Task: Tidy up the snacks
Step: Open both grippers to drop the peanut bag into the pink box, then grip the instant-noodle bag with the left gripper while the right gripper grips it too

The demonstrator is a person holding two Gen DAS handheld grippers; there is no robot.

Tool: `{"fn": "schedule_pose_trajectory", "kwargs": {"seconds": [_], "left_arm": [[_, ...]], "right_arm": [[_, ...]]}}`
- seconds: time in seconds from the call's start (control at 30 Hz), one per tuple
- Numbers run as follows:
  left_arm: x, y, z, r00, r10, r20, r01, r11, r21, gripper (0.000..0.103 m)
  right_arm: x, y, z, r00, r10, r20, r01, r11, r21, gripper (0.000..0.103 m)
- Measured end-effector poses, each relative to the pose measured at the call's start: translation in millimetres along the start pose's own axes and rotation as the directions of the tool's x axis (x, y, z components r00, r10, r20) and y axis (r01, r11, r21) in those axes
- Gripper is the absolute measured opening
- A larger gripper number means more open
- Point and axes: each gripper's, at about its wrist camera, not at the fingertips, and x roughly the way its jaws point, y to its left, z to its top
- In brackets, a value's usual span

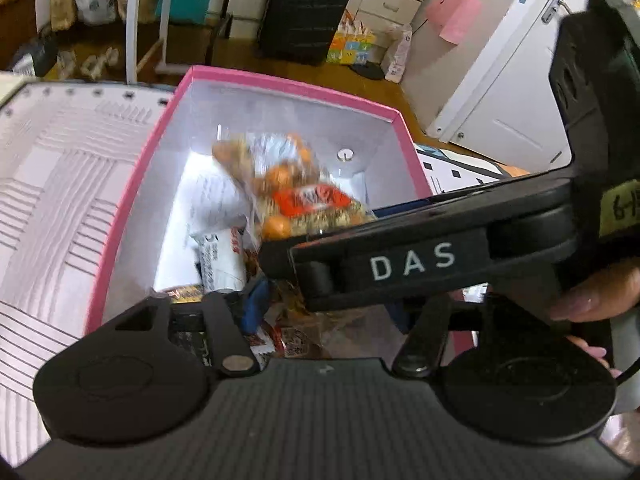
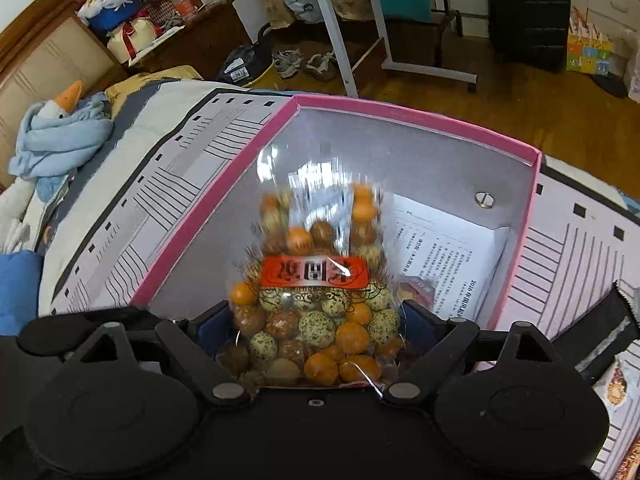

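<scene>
Bedspread (image 2: 168, 168), pink box (image 2: 400, 114) at 12: your right gripper (image 2: 316, 320) clamps crinkly snack bag (image 2: 316, 312)—slippery, hold low; left gripper (image 1: 304, 316) jaws unclear.

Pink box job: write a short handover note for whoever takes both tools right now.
Right tool: shut on the snack bag, held over the pink box.
Left tool: open, nothing gripped, low over the box's near end.
Done: a few packs already lie in the box.
Left: lower the bag in and release it; another pack seems to wait on the bedcover.
</scene>
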Motion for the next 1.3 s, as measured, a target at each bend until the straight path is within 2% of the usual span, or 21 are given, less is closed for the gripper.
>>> {"fn": "schedule_pose_trajectory", "kwargs": {"seconds": [0.1,0.17,0.37,0.57,0.7,0.9,1.1,1.17,1.23,1.3], "left_arm": [[-14,-12,-2,0.997,0.070,0.043,-0.072,0.996,0.056,0.067],[-21,-19,-3,0.994,0.099,0.045,-0.102,0.991,0.081,0.068],[-53,-33,-9,0.993,0.115,0.033,-0.118,0.987,0.108,0.068],[-93,-61,-12,0.992,0.117,0.047,-0.123,0.978,0.167,0.068],[-119,-80,-12,0.994,0.087,0.062,-0.097,0.977,0.189,0.070],[-149,-121,-12,0.995,0.039,0.097,-0.063,0.965,0.255,0.074],[-151,-162,-10,0.995,-0.021,0.102,-0.009,0.957,0.290,0.083],[-143,-177,-9,0.994,-0.028,0.107,-0.005,0.955,0.297,0.087],[-132,-191,-8,0.993,-0.027,0.117,-0.008,0.957,0.291,0.093],[-118,-204,-6,0.992,-0.006,0.128,-0.030,0.961,0.274,0.098]], "right_arm": [[-16,10,-4,0.998,-0.043,0.034,0.045,0.998,-0.053,0.091],[-29,14,-6,0.998,-0.051,0.048,0.053,0.997,-0.058,0.091],[-81,19,-21,0.993,-0.075,0.090,0.082,0.994,-0.078,0.091],[-136,23,-44,0.983,-0.121,0.135,0.135,0.985,-0.106,0.091],[-179,19,-63,0.975,-0.133,0.179,0.151,0.984,-0.092,0.091],[-249,-11,-93,0.955,-0.144,0.261,0.159,0.987,-0.037,0.091],[-294,-60,-134,0.914,-0.192,0.358,0.192,0.981,0.034,0.091],[-301,-78,-148,0.887,-0.212,0.411,0.207,0.977,0.057,0.091],[-302,-95,-161,0.845,-0.233,0.482,0.228,0.971,0.070,0.091],[-296,-111,-170,0.820,-0.275,0.502,0.268,0.959,0.088,0.092]]}}
